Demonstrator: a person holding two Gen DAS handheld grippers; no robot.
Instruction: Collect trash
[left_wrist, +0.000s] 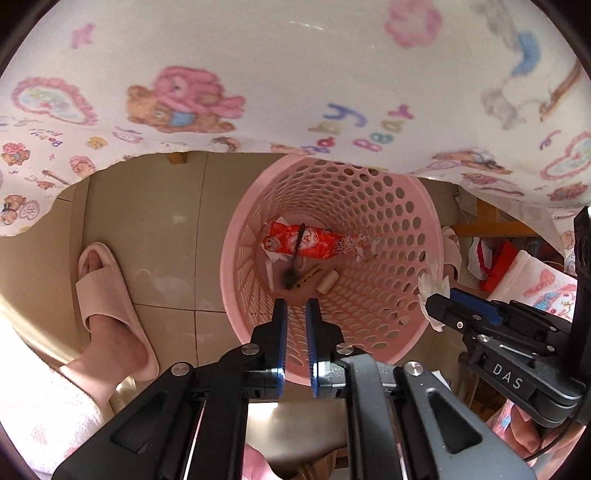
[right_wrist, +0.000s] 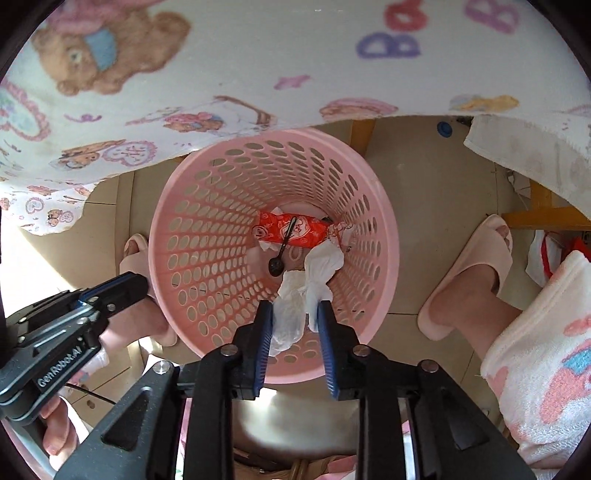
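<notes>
"DAS" in white capitals on right gripper (left_wrist: 439, 293) body, "GenRobot.AI" in white on left gripper (right_wrist: 142, 282) body, "Baby" in coloured letters, repeated and inverted, on printed cloth (left_wrist: 295, 74), red wrapper (left_wrist: 306, 242) print illegible

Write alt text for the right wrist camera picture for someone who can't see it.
The right gripper points down over a pink perforated basket, a crumpled white tissue between its parted fingers. A red snack wrapper and black plastic spoon lie at the bottom; the left gripper hovers beside the rim.
</notes>
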